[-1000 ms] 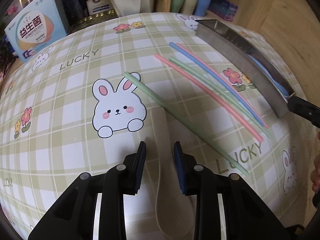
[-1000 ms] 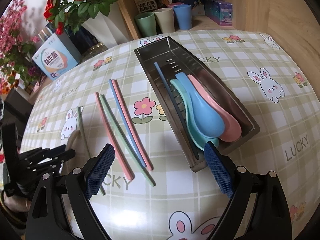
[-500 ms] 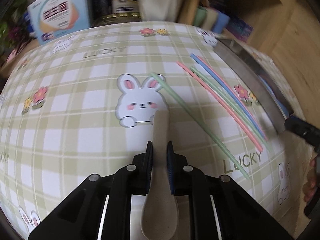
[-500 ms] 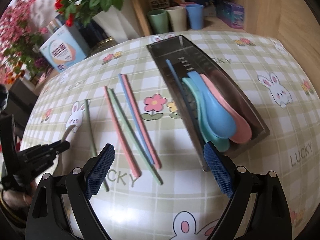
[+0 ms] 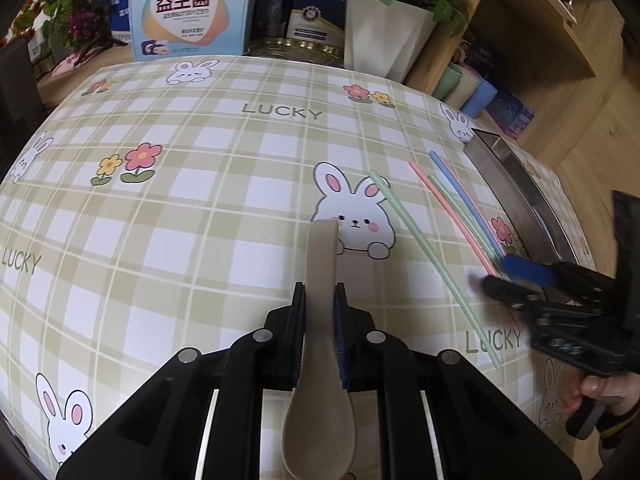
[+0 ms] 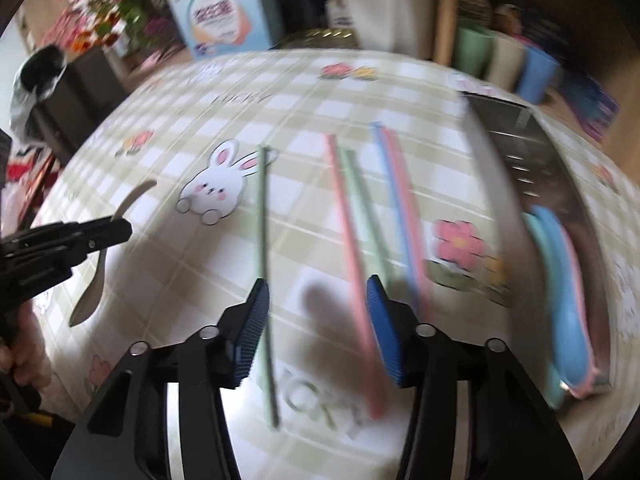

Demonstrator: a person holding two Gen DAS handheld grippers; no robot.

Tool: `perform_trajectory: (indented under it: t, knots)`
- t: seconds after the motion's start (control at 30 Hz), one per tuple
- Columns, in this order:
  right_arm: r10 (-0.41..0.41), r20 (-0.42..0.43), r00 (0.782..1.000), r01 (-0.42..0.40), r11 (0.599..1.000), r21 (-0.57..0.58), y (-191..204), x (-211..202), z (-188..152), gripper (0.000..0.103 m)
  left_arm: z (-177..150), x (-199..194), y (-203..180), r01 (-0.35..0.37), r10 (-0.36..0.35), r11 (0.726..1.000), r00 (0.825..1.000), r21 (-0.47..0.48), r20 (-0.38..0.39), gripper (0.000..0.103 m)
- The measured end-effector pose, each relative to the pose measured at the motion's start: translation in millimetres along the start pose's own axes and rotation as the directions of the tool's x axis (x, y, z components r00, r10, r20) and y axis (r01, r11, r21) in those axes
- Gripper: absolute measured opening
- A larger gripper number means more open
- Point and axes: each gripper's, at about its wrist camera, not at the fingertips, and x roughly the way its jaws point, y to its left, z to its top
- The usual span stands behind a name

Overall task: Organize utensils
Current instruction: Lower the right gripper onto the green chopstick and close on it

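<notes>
My left gripper (image 5: 320, 308) is shut on the handle of a beige spoon (image 5: 320, 420), held off the checked tablecloth with its bowl toward the camera. In the right wrist view the spoon (image 6: 94, 280) hangs from the left gripper (image 6: 120, 228). My right gripper (image 6: 316, 292) hovers over the loose chopsticks with its jaws closing. A lone green chopstick (image 6: 263, 216) and a pink chopstick (image 6: 348, 232) lie on the cloth below the gap, and the pads press on neither. The steel tray (image 6: 560, 184) at the right holds a blue spoon (image 6: 560, 264) and other spoons.
More pink, green and blue chopsticks (image 5: 460, 200) lie beside the tray (image 5: 516, 196). A blue-white box (image 5: 192, 8), a white flower vase (image 5: 384, 36) and three cups (image 6: 504, 64) stand behind the table. A hand (image 5: 600, 392) holds the right gripper (image 5: 492, 276).
The left gripper closed on the beige spoon and lifted it. The right gripper swung left from the tray to above the chopsticks, and its jaws narrowed.
</notes>
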Motion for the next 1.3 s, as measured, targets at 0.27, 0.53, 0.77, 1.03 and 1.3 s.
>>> perform_trajectory:
  t: [0.27, 0.53, 0.77, 1.03, 1.3]
  knots:
    - [-0.013, -0.001, 1.000, 0.013, 1.000, -0.018, 31, 28, 21, 0.027, -2, -5, 16, -0.008, 0.008, 0.999, 1.000, -0.043, 0.010, 0.013]
    - [-0.047, 0.018, 0.999, 0.047, 0.999, -0.009, 37, 31, 22, 0.011, -3, -5, 18, -0.001, 0.001, 0.999, 1.000, -0.053, 0.008, 0.013]
    - [-0.005, 0.048, 0.999, 0.004, 1.000, 0.031, 32, 25, 9, 0.006, -5, -4, 13, 0.004, -0.004, 0.999, 1.000, -0.044, 0.002, 0.013]
    - [0.045, 0.089, 0.995, -0.055, 0.992, 0.115, 27, 14, -5, 0.006, -6, -4, 9, 0.011, -0.010, 0.999, 1.000, -0.043, 0.003, 0.013]
    - [0.059, 0.170, 0.984, -0.085, 0.984, 0.153, 11, -17, -7, 0.006, -5, -6, 0, 0.006, -0.006, 0.999, 1.000, -0.031, 0.010, 0.013]
